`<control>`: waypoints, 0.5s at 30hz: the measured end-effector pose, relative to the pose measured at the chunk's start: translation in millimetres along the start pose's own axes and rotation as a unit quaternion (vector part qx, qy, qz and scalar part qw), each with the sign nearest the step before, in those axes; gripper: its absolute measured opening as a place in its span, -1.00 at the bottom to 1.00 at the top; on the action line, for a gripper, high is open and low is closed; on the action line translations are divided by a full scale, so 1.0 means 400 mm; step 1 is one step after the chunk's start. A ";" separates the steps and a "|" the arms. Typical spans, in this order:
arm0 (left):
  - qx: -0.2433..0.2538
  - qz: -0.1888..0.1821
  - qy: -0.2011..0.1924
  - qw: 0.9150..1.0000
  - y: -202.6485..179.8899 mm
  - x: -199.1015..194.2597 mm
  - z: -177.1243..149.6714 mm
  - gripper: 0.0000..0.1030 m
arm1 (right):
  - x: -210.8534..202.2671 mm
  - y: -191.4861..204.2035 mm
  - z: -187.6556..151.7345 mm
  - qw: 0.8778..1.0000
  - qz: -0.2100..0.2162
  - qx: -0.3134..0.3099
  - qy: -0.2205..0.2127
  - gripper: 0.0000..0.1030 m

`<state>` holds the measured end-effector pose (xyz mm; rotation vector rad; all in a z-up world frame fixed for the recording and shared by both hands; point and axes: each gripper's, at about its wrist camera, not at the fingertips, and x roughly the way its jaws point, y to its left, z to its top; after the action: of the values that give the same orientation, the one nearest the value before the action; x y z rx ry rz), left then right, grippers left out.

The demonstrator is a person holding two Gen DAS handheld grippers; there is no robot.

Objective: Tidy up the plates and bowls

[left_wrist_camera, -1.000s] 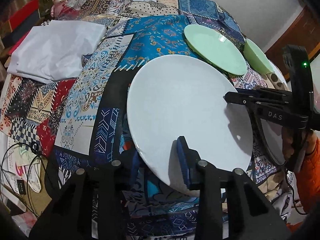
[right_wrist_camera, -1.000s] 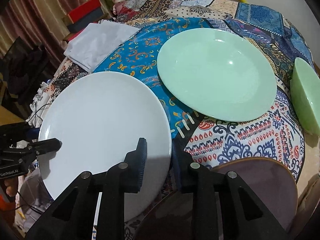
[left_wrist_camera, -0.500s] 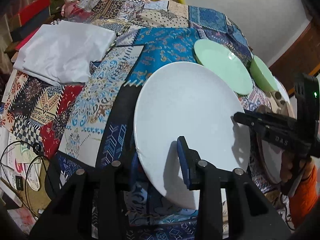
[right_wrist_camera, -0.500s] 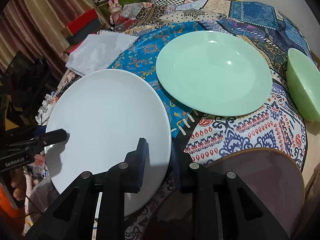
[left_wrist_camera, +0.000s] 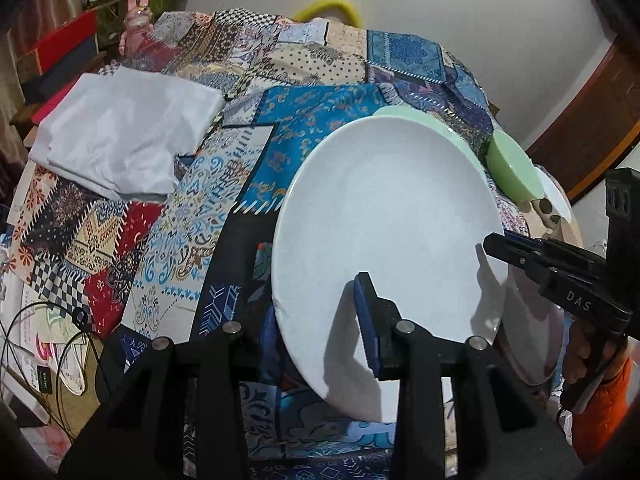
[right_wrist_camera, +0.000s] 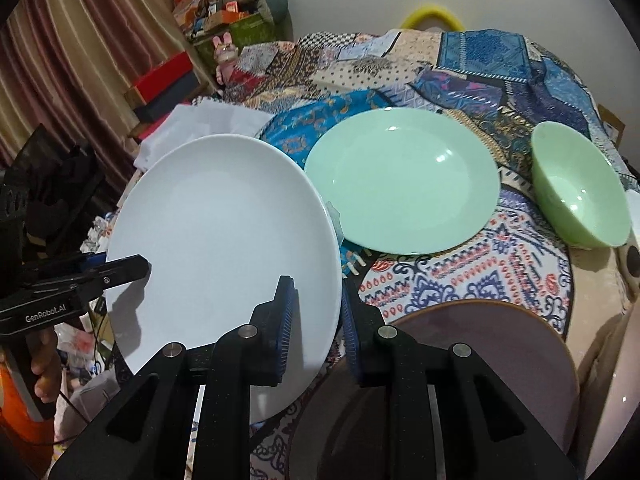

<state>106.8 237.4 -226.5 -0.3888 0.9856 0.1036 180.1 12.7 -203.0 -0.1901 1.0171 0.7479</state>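
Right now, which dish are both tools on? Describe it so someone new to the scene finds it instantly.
Start at the patchwork-cloth table, on its near side, next to the round pale-green plate. There the large round plain white plate is gripped at opposite rims by the left tool and right tool. Unlike the green plate and green bowl, it is white and tilted clear of the cloth.

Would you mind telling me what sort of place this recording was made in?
Most likely a lived-in home room, not a lab: a table under a patchwork cloth, curtains along one side, and stacked boxes with a toy rabbit in the cluttered corner.
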 end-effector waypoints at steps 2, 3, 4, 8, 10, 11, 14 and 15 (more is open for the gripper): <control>0.005 0.000 -0.005 1.000 -0.013 -0.009 0.005 -0.31 | -0.018 -0.006 -0.001 1.000 -0.001 0.004 -0.007 -0.59; 0.008 -0.001 -0.008 1.000 -0.020 -0.015 0.007 -0.31 | -0.026 -0.007 -0.002 1.000 -0.002 0.005 -0.011 -0.59; 0.009 -0.001 -0.010 1.000 -0.026 -0.021 0.009 -0.31 | -0.036 -0.009 -0.003 1.000 -0.002 0.007 -0.014 -0.59; 0.021 -0.005 -0.020 1.000 -0.060 -0.044 0.015 -0.31 | -0.081 -0.022 -0.009 0.999 -0.005 0.013 -0.032 -0.59; 0.028 -0.007 -0.024 0.999 -0.081 -0.054 0.016 -0.31 | -0.101 -0.027 -0.015 0.999 -0.008 0.015 -0.039 -0.59; 0.031 -0.009 -0.026 0.999 -0.091 -0.058 0.017 -0.31 | -0.113 -0.030 -0.019 0.999 -0.010 0.017 -0.043 -0.59; 0.039 -0.013 -0.029 0.999 -0.120 -0.066 0.017 -0.31 | -0.139 -0.046 -0.029 0.998 -0.013 0.023 -0.051 -0.59; 0.043 -0.015 -0.029 0.999 -0.133 -0.068 0.016 -0.31 | -0.150 -0.052 -0.035 0.998 -0.016 0.025 -0.054 -0.59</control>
<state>110.8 192.8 -186.3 -0.3208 0.9235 0.0449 165.4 -38.1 -165.1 -0.1211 0.9265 0.6961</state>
